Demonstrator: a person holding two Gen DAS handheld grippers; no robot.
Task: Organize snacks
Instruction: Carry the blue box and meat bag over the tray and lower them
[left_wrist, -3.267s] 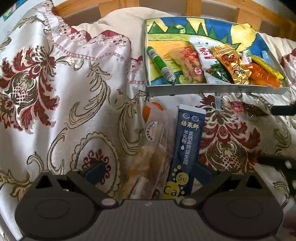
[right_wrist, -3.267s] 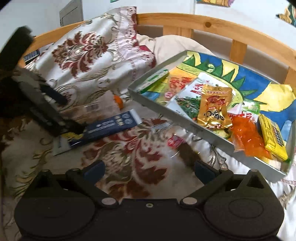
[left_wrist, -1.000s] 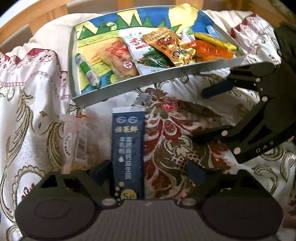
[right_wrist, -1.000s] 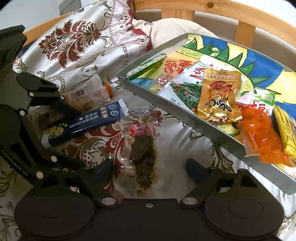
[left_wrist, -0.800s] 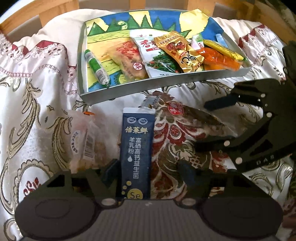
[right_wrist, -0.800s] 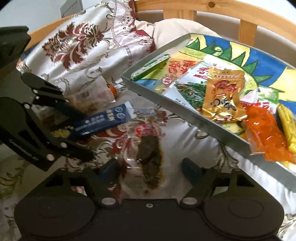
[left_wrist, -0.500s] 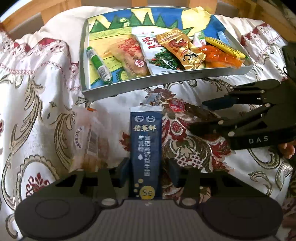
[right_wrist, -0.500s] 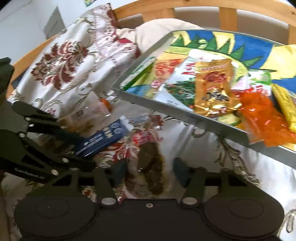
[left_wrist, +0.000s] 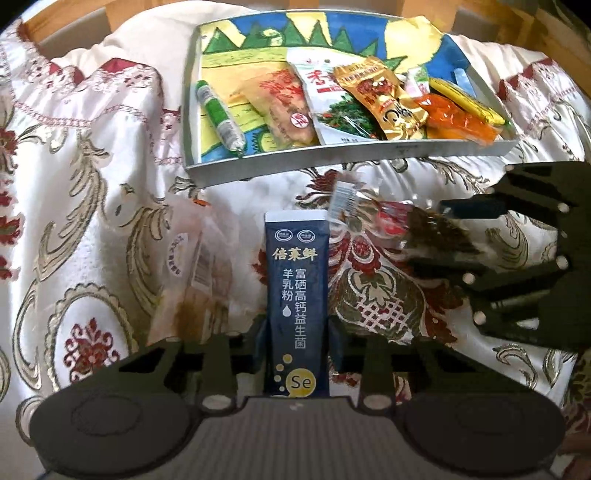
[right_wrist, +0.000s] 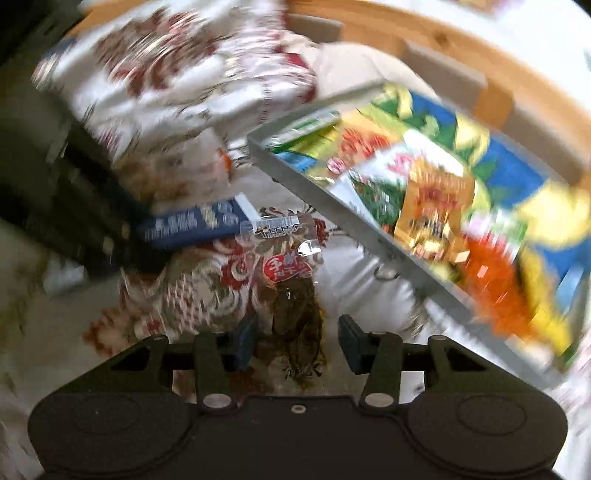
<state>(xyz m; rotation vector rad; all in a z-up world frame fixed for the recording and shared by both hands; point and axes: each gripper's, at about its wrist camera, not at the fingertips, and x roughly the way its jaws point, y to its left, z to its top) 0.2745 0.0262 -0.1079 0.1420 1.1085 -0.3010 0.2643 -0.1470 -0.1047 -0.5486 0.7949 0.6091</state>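
Note:
My left gripper is shut on the lower end of a dark blue stick packet, which also shows in the right wrist view. My right gripper is shut on a clear packet of dark dried snack with a red label; in the left wrist view that packet hangs lifted above the bedspread in the right gripper. A grey tray with a painted bottom holds several snack packets behind both. The right wrist view is blurred by motion.
A clear bag of pale snacks lies on the flowered bedspread left of the blue packet. A wooden bed rail runs behind the tray. A pillow in the same fabric lies at the far left.
Both grippers have closed, the left on the blue packet, the right on the dried-snack packet. The right gripper has lifted its packet off the bedspread and is moving fast.

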